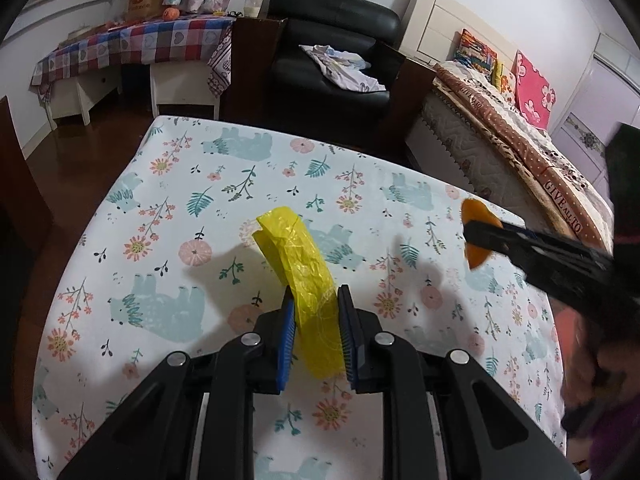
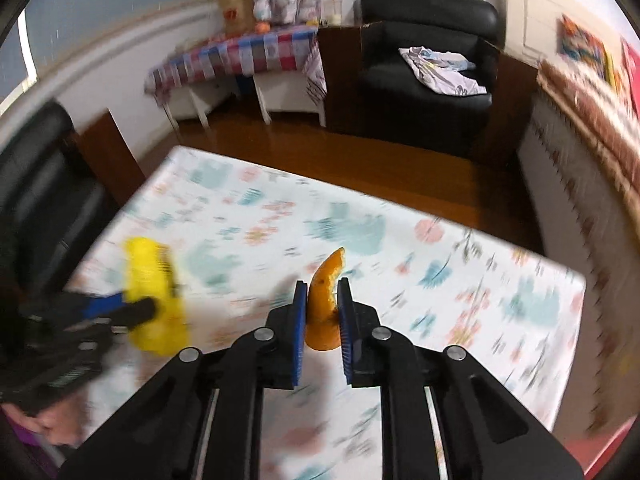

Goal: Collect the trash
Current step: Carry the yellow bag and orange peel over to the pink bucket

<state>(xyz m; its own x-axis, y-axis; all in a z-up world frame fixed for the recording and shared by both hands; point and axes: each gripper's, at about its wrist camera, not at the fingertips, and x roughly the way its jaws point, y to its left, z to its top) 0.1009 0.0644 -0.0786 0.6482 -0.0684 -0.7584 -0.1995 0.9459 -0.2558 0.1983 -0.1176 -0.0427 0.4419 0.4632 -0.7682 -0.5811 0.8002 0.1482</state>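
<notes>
Left claw [image 1: 316, 300] pinching yellow bag [image 1: 300, 264]; right claw [image 2: 322, 294] pinching, seemingly, orange peel [image 2: 322, 308].

yellow plastic bag [image 1: 306, 276]: crumpled, hanging upright above the counter [image 1: 168, 216] | orange peel [image 2: 323, 304]: curved, standing upright above the counter

Worktop [image 1: 168, 208]: covered with a white cloth printed with flowers, leaves and pale blue bears, spreading out beneath and ahead of the fingers.
Armchair [image 1: 332, 40]: black, straight beyond the fingers, past the worktop's far edge.
Crumpled cloth [image 1: 340, 66]: lying on the armchair seat.
Bed [image 1: 516, 148]: ahead to the right, pillows at its head.
Side table [image 1: 132, 44]: far left, under a checked cover.
</notes>
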